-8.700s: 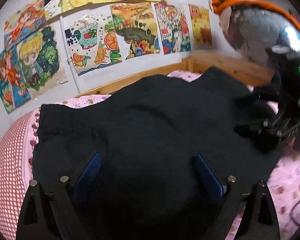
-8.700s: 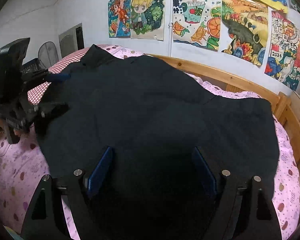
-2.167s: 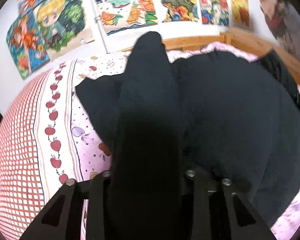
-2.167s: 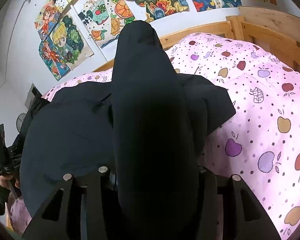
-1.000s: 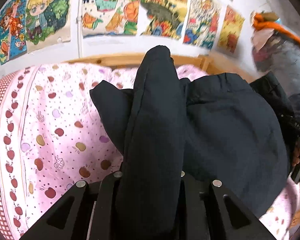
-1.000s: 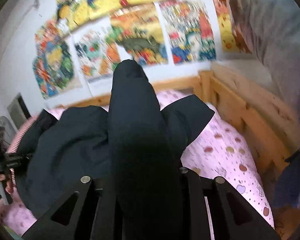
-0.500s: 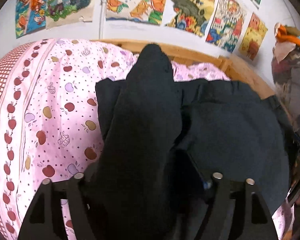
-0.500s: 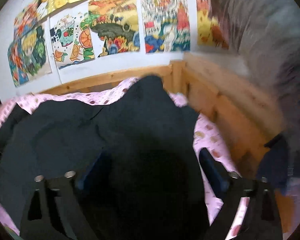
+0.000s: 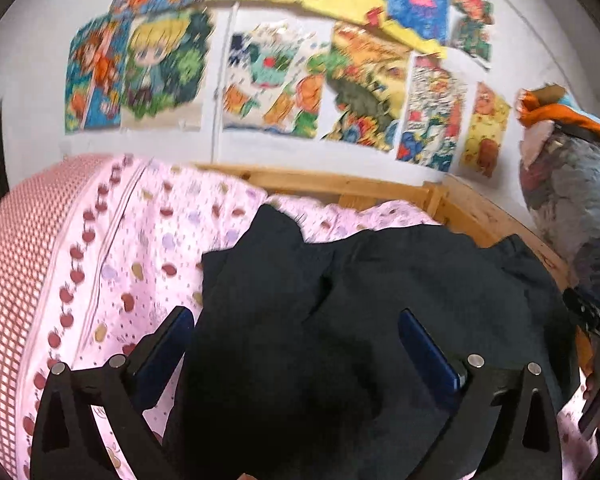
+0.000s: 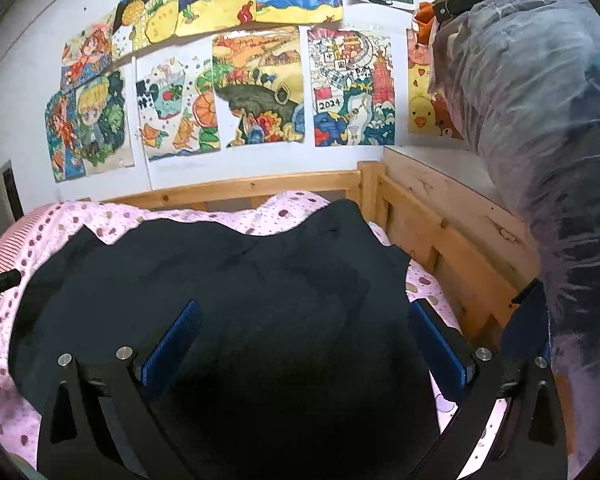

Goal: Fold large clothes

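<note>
A large black garment point(image 9: 380, 300) lies folded over on the pink fruit-print bed sheet point(image 9: 140, 264). It also fills the middle of the right wrist view point(image 10: 240, 280). My left gripper point(image 9: 296, 332) is open, its blue pads spread wide just above the garment's left part. My right gripper point(image 10: 304, 328) is open too, its pads apart above the garment's right end near the bed rail. Neither gripper holds cloth.
A wooden bed rail point(image 10: 440, 224) runs along the back and right side. Colourful drawings point(image 10: 260, 88) cover the wall. A plastic-wrapped bundle point(image 10: 540, 120) stands at the right. A red-checked pillow point(image 9: 12, 256) lies at the left.
Both grippers were shut on lifted folds of the black garment a second ago. They have opened and let go, and the cloth now lies flat on the bed.
</note>
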